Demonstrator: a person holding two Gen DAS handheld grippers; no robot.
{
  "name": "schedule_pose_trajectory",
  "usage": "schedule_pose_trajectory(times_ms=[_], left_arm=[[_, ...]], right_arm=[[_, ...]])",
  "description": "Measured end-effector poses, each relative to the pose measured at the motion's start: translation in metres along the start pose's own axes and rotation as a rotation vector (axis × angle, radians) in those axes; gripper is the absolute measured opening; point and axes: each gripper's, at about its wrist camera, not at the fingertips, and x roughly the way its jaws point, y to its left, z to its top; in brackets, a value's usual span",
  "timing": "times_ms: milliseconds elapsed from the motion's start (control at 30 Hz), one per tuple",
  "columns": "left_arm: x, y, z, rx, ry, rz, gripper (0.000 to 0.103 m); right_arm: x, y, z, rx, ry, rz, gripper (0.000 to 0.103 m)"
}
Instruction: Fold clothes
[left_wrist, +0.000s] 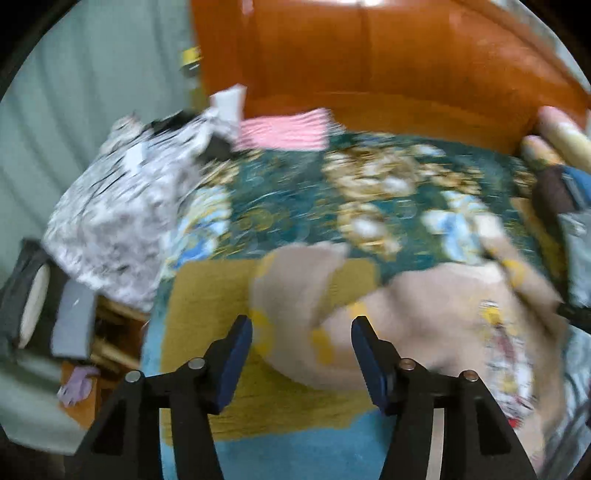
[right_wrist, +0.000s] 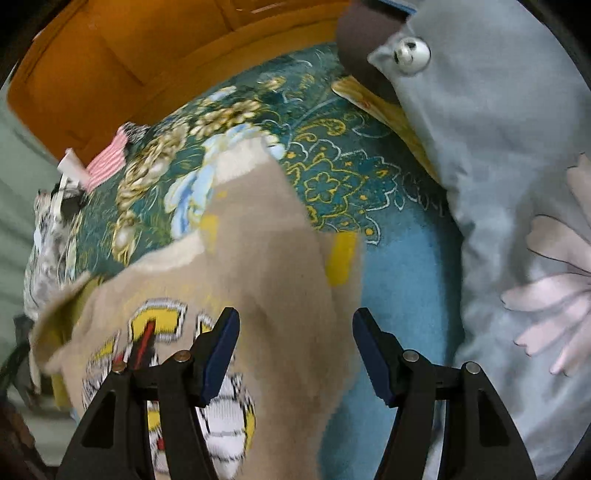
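A beige shirt (left_wrist: 424, 325) with yellow trim and a printed graphic lies rumpled on the patterned bedspread (left_wrist: 295, 192). It also shows in the right wrist view (right_wrist: 258, 266). My left gripper (left_wrist: 301, 336) is open and empty, just above the shirt's left sleeve. My right gripper (right_wrist: 295, 332) is open and empty, hovering over the shirt's right part beside the graphic (right_wrist: 177, 332). Both views are motion-blurred.
A grey-white patterned garment (left_wrist: 129, 206) is heaped at the bed's left edge, with a pink striped cloth (left_wrist: 284, 129) behind it. An orange wooden headboard (left_wrist: 369, 55) stands at the back. A light grey pillow with a pink flower (right_wrist: 498, 184) lies to the right.
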Motion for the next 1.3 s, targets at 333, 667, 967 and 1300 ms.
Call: schedule_pose_trajectory(times_ms=[333, 667, 967, 1300], left_arm=[[0.039, -0.098, -0.030, 0.220, 0.097, -0.132, 0.061], [0.054, -0.106, -0.048, 0.228, 0.154, -0.107, 0.064], [0.060, -0.099, -0.046, 0.157, 0.191, -0.137, 0.066], [0.067, -0.091, -0.051, 0.073, 0.215, -0.168, 0.066]], right_arm=[[0.004, 0.036, -0.013, -0.073, 0.036, 0.271, 0.067], [0.017, 0.058, 0.001, -0.013, -0.026, 0.189, 0.067], [0.006, 0.075, 0.015, 0.053, -0.064, 0.289, 0.010], [-0.085, 0.074, -0.023, -0.254, -0.414, -0.152, 0.009]])
